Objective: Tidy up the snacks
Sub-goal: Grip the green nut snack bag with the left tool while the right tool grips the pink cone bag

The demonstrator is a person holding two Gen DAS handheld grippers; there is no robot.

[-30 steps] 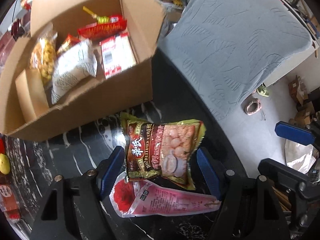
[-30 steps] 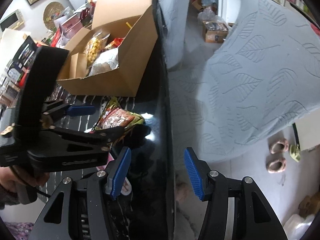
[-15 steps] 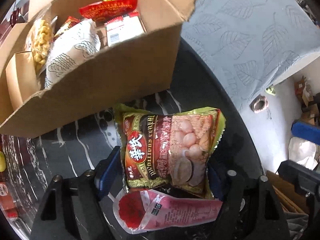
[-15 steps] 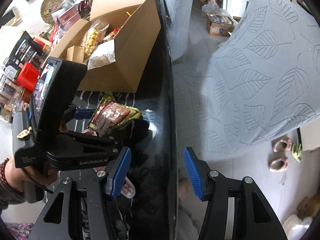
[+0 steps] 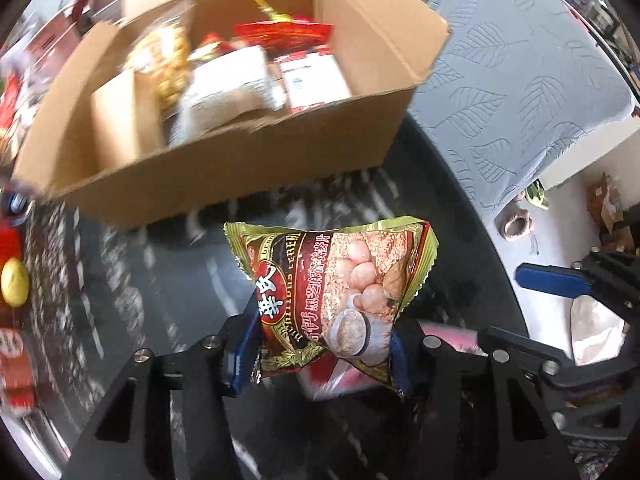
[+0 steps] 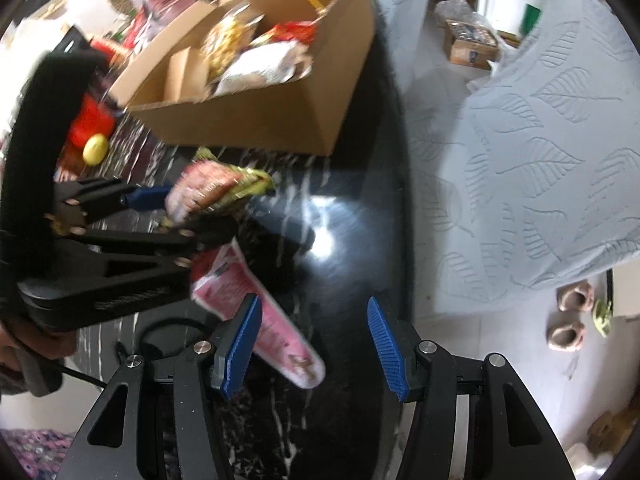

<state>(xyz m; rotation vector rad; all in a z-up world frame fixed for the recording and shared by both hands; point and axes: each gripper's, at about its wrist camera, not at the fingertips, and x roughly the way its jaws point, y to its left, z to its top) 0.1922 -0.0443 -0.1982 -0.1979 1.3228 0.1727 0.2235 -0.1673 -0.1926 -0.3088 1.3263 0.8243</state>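
Observation:
My left gripper (image 5: pixel 324 348) is shut on a green and brown snack bag (image 5: pixel 336 296) and holds it lifted above the black marble table (image 5: pixel 160 280), in front of the open cardboard box (image 5: pixel 240 168). The box holds several snack packs. The held bag also shows in the right wrist view (image 6: pixel 212 192), with the box (image 6: pixel 264 116) behind it. A pink snack pouch (image 6: pixel 256 320) lies on the table below the left gripper. My right gripper (image 6: pixel 316 344) is open and empty over the table (image 6: pixel 352 240), next to the pink pouch.
A yellow lemon (image 6: pixel 95 149) and red packs (image 5: pixel 12 352) lie at the table's left. A grey leaf-patterned cover (image 6: pixel 540 140) drapes beside the table's right edge. Slippers (image 6: pixel 568 320) lie on the floor.
My left gripper closed on the green and brown bag and lifted it off the pink pouch, toward the box. The pink pouch now lies uncovered. The right gripper stayed open.

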